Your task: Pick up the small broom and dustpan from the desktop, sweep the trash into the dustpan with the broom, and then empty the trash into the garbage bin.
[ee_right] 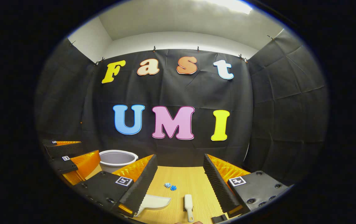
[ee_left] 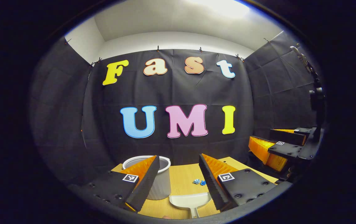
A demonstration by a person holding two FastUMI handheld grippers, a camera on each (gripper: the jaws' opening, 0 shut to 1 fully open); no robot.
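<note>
Both grippers held wide, empty: left gripper (ee_left: 179, 177) poised over dustpan (ee_left: 190, 200), right gripper (ee_right: 181, 180) over broom (ee_right: 188, 203); trash (ee_right: 170, 186) mid-desktop (ee_right: 184, 177), bin (ee_left: 162, 183) at far-left corner.

A staged recording booth is shown, not a lived-in room. Black cloth (ee_right: 178, 93) is clipped up as walls on three sides, with plain white wall (ee_right: 178, 40) left bare above it. Just in front of that cloth a small wooden worktop (ee_right: 184, 177) is set, and household props are laid out on it: a white bin (ee_left: 162, 183), a dustpan (ee_left: 190, 200), a small broom (ee_right: 188, 205).
</note>
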